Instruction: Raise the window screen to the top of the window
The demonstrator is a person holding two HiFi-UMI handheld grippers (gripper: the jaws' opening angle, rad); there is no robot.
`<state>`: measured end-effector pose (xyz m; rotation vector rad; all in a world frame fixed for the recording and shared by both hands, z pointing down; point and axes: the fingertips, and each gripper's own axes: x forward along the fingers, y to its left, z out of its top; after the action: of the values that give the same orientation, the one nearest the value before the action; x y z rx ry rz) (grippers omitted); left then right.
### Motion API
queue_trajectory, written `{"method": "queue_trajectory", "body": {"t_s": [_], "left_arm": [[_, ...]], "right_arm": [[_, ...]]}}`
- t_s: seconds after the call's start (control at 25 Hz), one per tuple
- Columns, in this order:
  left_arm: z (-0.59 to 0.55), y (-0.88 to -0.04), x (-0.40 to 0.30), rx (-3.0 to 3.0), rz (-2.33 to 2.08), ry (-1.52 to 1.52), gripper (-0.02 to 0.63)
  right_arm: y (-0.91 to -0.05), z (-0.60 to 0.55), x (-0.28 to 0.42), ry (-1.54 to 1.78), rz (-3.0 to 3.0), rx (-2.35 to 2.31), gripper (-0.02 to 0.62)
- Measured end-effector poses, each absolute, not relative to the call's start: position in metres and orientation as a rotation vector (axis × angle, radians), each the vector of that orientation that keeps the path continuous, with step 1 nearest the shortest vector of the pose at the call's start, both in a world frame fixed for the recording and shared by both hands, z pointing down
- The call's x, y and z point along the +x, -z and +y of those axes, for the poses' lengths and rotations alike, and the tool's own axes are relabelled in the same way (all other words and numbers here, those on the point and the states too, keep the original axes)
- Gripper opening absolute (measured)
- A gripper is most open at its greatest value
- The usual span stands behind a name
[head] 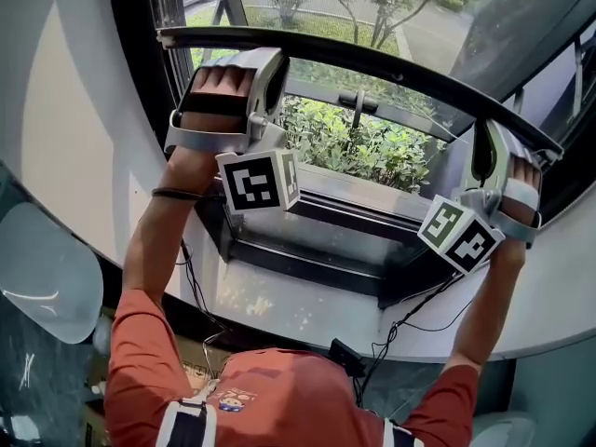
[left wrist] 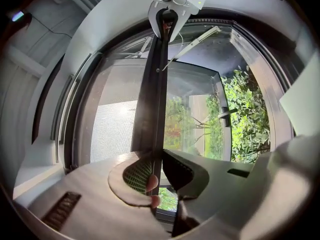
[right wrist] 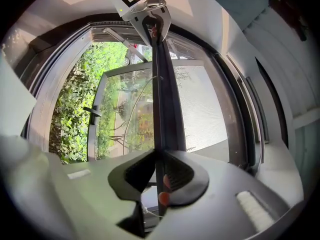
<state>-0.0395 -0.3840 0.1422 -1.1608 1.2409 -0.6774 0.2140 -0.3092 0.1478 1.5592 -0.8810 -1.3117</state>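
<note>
Left gripper (left wrist: 159, 170) clamped on the screen's bar (head: 372, 63) near its left end, jaws narrowly apart; right gripper (right wrist: 157, 176) clamped likewise near the right end; window (head: 140, 91) spanned by that bar, well above the sill (head: 317, 254); mesh (left wrist: 117, 129) adjoining the bar.

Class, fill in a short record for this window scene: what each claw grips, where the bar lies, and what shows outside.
Left claw: shut on the bar, near its left end
Right claw: shut on the bar, near its right end
Bar: dark, spans the window, held at both ends
Screen: grey mesh on one side of the bar
Handle: on the frame, below the bar in the head view
Outside: green bushes
Progress: window area shows above the bar, so not at the top yet
</note>
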Motion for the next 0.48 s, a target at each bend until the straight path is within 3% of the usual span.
{"method": "queue_trajectory", "body": {"t_s": [0.48], "left_arm": [[-0.386,-0.080,-0.041,-1.099,1.259,0.630,0.069]], "right_arm": [[-0.085,-0.310,0.212,1.382,-0.827,1.606,0.074]]}}
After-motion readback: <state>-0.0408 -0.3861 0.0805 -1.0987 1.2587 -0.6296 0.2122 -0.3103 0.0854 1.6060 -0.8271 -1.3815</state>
